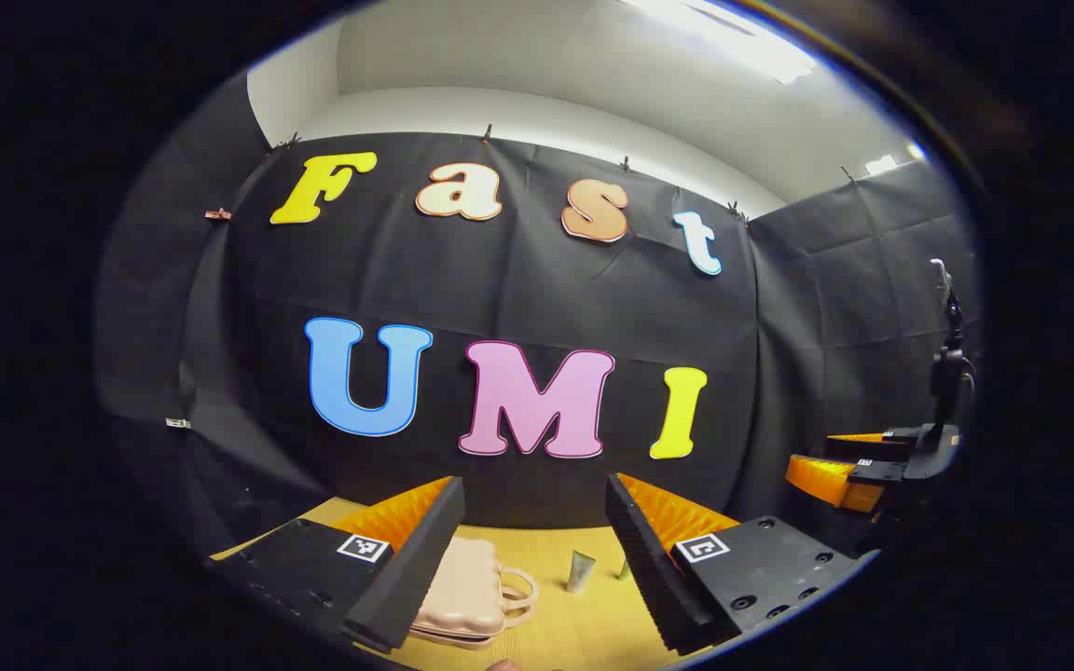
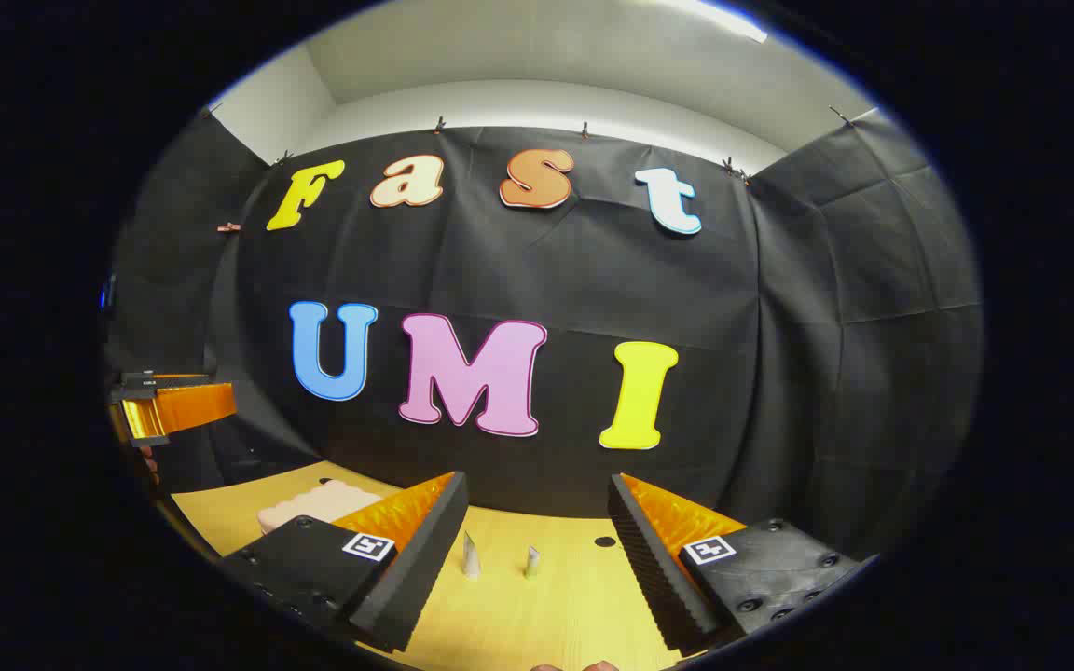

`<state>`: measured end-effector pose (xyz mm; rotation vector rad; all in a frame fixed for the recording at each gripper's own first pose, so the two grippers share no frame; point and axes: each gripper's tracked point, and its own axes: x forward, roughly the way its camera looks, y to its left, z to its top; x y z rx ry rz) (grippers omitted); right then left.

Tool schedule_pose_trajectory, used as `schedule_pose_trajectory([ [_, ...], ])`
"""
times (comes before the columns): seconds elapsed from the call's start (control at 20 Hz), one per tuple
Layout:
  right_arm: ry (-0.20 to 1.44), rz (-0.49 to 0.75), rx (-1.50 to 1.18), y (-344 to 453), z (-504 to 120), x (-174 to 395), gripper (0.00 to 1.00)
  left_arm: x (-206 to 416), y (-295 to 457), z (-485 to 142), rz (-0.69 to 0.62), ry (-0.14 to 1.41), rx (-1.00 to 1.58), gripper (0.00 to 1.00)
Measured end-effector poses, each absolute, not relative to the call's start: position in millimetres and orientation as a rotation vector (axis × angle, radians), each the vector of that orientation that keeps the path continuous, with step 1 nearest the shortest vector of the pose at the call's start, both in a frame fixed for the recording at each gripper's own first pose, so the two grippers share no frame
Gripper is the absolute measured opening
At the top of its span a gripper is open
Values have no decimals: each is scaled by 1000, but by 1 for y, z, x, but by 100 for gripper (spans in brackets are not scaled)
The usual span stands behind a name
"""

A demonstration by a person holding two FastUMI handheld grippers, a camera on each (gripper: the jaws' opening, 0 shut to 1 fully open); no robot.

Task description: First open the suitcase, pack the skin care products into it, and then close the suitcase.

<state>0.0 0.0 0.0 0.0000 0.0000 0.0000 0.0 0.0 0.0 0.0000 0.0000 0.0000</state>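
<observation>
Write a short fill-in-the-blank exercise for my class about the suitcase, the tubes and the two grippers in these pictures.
1. The pink suitcase lies on the wooden table with its lid ____.
2. The left gripper holds its fingers ____, gripping nothing.
3. In the right gripper view, ____ small tubes stand upright between the right gripper's fingers.

Missing words: closed; open; two

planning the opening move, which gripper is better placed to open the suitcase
Left, probably. In the left gripper view the closed pink suitcase lies just past the open left gripper, beside its own left finger. In the right gripper view it sits off to the side, beyond the right gripper.
</observation>
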Motion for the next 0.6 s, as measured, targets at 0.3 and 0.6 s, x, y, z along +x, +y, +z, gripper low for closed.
schedule_pose_trajectory([
  [0.3, -14, -16, 20, -13, 4, 2, 96, -4, -8, -1, -7, -2, 28, 95],
  [0.6, -11, -1, 13, -16, 7, 6, 96, -1, -6, 4, 10, -9, 25, 95],
])
